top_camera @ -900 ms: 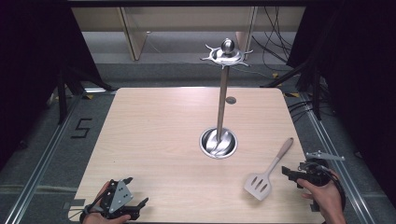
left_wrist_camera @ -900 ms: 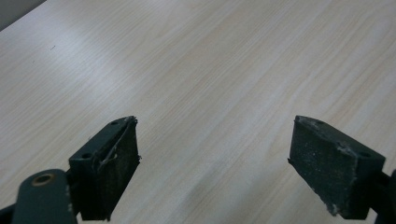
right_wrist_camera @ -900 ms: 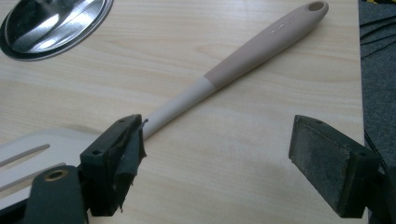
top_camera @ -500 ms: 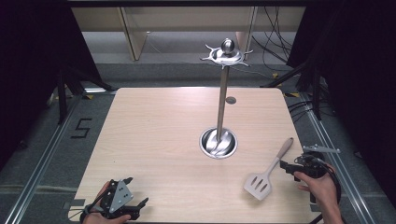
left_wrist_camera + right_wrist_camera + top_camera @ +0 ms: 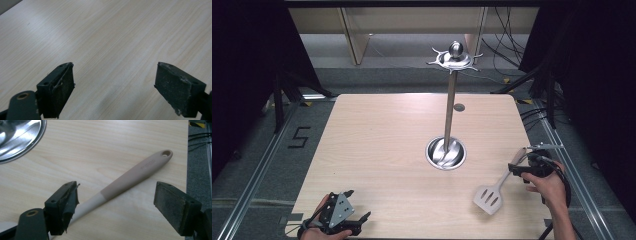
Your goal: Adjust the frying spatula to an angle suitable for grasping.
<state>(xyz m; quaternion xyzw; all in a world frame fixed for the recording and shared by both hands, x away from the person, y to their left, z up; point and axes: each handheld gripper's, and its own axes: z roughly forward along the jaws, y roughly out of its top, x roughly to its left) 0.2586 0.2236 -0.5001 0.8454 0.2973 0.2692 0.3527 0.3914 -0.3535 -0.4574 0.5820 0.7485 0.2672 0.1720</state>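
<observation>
Spatula [image 5: 493, 194] lies flat near the table's [image 5: 377, 150] right edge, its slotted blade toward the near edge and its beige handle [image 5: 136, 174] slanting away toward the far right. My right gripper [image 5: 521, 169] hangs over that handle with its jaws spread wide on either side, pads not pressing it. At the near left corner my left gripper [image 5: 354, 222] rests released over bare wood, while the steel stand [image 5: 447, 150] rises at mid-table.

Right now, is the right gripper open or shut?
Open. The right gripper has jaws wide apart, with the spatula handle lying on the table between them, ungripped.
</observation>
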